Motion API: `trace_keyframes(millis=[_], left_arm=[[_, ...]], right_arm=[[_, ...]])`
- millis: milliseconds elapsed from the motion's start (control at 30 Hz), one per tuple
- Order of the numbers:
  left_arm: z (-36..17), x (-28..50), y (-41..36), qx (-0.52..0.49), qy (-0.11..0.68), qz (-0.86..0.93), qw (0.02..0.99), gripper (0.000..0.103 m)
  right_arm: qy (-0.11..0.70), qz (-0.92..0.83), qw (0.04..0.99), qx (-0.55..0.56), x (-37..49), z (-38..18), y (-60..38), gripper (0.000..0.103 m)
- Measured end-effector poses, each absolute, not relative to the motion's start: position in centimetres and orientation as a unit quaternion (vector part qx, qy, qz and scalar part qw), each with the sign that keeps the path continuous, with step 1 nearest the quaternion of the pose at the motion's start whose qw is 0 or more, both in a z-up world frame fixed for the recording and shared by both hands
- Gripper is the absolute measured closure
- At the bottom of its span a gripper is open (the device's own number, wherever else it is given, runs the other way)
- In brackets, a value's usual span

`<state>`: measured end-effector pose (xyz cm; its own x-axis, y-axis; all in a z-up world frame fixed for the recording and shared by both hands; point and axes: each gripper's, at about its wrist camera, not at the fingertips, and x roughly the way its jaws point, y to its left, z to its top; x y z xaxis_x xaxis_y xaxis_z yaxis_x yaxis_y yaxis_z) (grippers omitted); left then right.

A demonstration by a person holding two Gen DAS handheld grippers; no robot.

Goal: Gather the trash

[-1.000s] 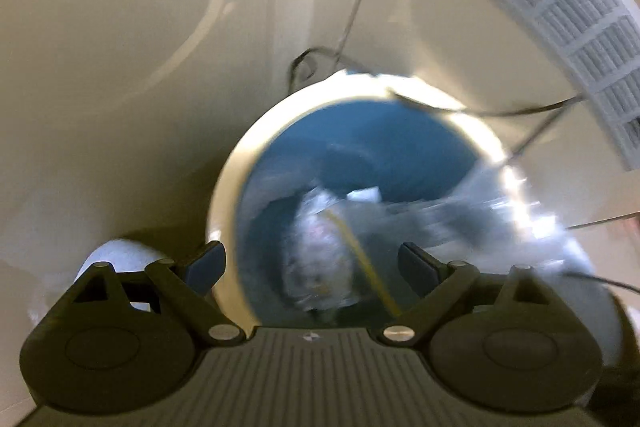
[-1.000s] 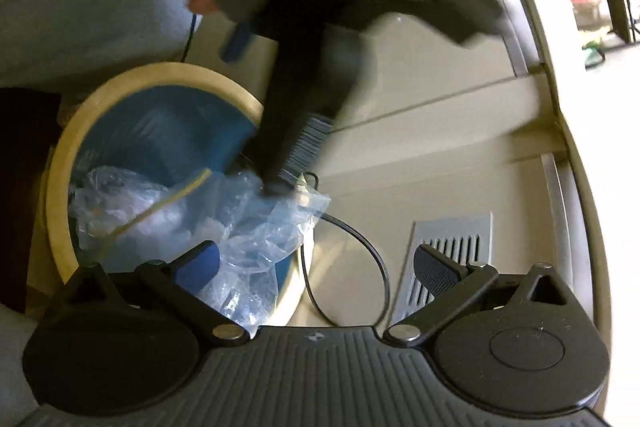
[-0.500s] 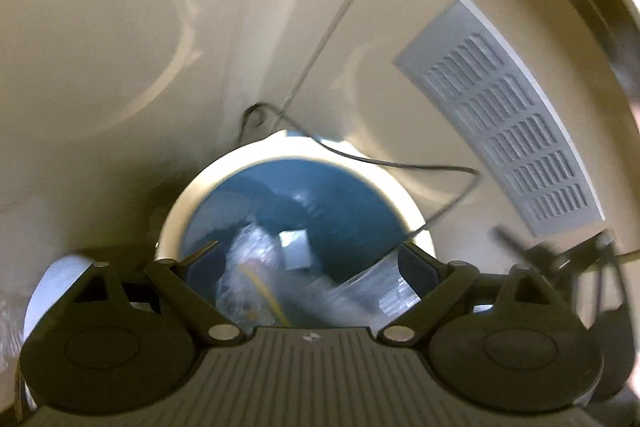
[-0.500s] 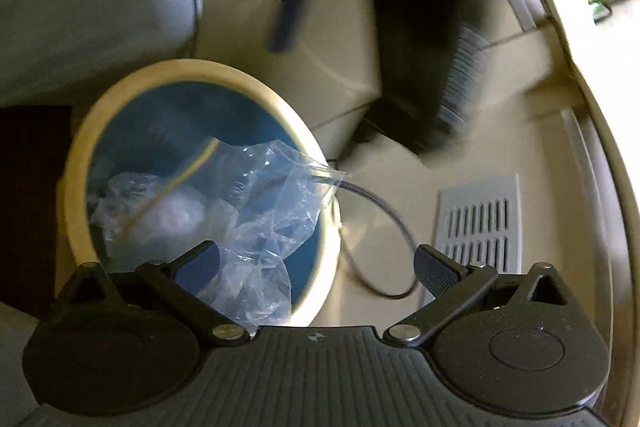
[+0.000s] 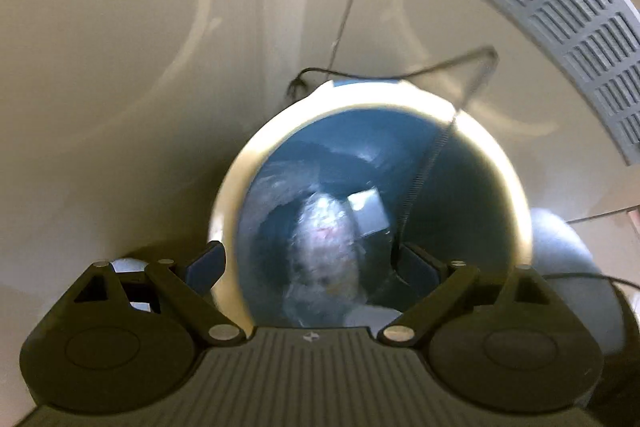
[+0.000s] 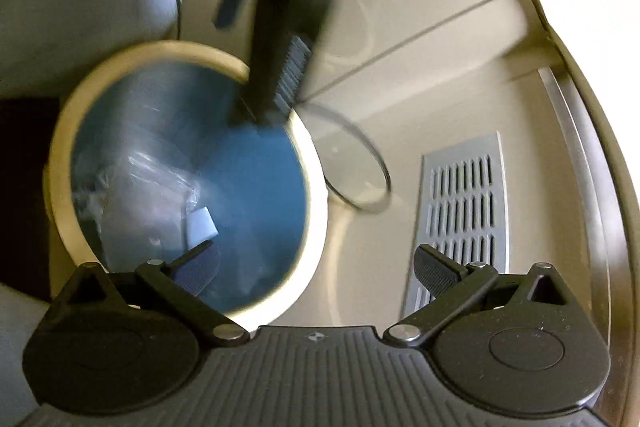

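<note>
A round trash bin with a cream rim [image 5: 516, 195] [image 6: 316, 203] and a blue liner stands on the floor. Crumpled clear plastic trash [image 5: 324, 247] [image 6: 148, 195] and a small white scrap [image 5: 366, 211] [image 6: 202, 223] lie inside it. My left gripper [image 5: 312, 265] is open and empty, directly above the bin mouth. My right gripper [image 6: 316, 267] is open and empty, above the bin's right rim. The left gripper also shows, blurred, in the right wrist view [image 6: 280, 39], reaching over the bin's far rim.
A grey floor vent [image 5: 568, 23] [image 6: 464, 207] lies to the right of the bin. A thin black cable [image 5: 432, 155] [image 6: 360, 171] loops beside and over the bin. Beige cabinet fronts [image 6: 420, 27] rise behind. My grey-clad leg [image 6: 60, 7] is at the left.
The clear plastic bag that hung over the bin's rim has dropped inside. My left gripper has swung back over the bin mouth. The right gripper has shifted slightly right.
</note>
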<state>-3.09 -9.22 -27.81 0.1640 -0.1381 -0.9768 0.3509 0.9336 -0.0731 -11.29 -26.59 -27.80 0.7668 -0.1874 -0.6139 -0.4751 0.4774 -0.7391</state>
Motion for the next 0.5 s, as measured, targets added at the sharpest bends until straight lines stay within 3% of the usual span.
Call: trace_keyframes(millis=[300, 500], left_arm=[[-28.1, -3.7, -8.9, 0.084, 0.628, -0.177, 0.753, 0.007], [-25.4, -4.2, -8.8, 0.075, 0.58, -0.201, 0.786, 0.003]], right_arm=[[0.365, 0.061, 0.792, -0.486, -12.6, -26.4, -30.4, 0.0], [0.415, 0.064, 0.801, -0.427, -18.2, -22.2, -33.9, 0.0]])
